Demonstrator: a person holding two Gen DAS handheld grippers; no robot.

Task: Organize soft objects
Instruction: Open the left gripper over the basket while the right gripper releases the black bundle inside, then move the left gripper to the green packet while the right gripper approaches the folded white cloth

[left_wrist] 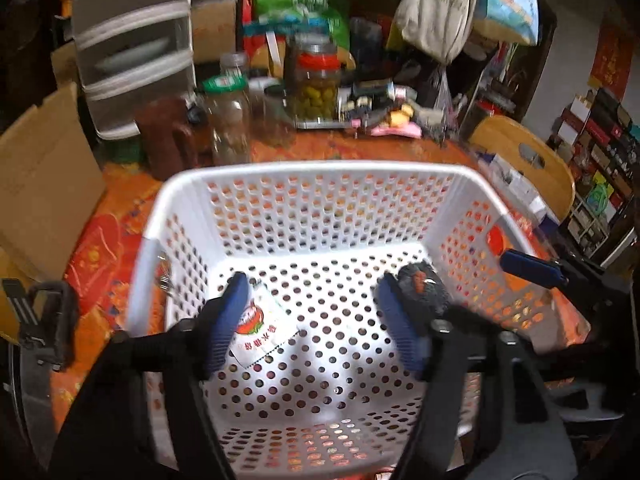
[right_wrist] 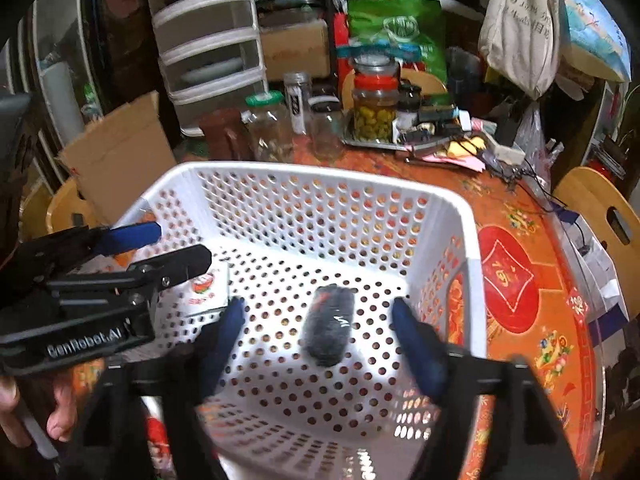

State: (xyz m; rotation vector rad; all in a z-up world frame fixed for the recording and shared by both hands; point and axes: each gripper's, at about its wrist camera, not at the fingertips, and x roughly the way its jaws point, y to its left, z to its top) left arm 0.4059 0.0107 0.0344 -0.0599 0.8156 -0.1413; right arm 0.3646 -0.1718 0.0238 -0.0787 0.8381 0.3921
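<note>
White perforated plastic basket is set on the orange patterned surface as the collecting bin | dark grey rolled soft bundle and flat white printed packet are laid on its floor | left gripper and right gripper are held spread apart, empty, above the basket — apparently released | packet half hidden by a finger; bundle's material blurred — not identifiable.

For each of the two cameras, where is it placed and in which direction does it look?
Left wrist: sits on the left gripper, looking down into the white basket; its blue fingers are open, and the right gripper's fingertip shows at right.
Right wrist: sits on the right gripper, open above the dark roll; the left gripper and a hand show at left.
Shared: basket, dark roll, white packet, olive jar.
</note>
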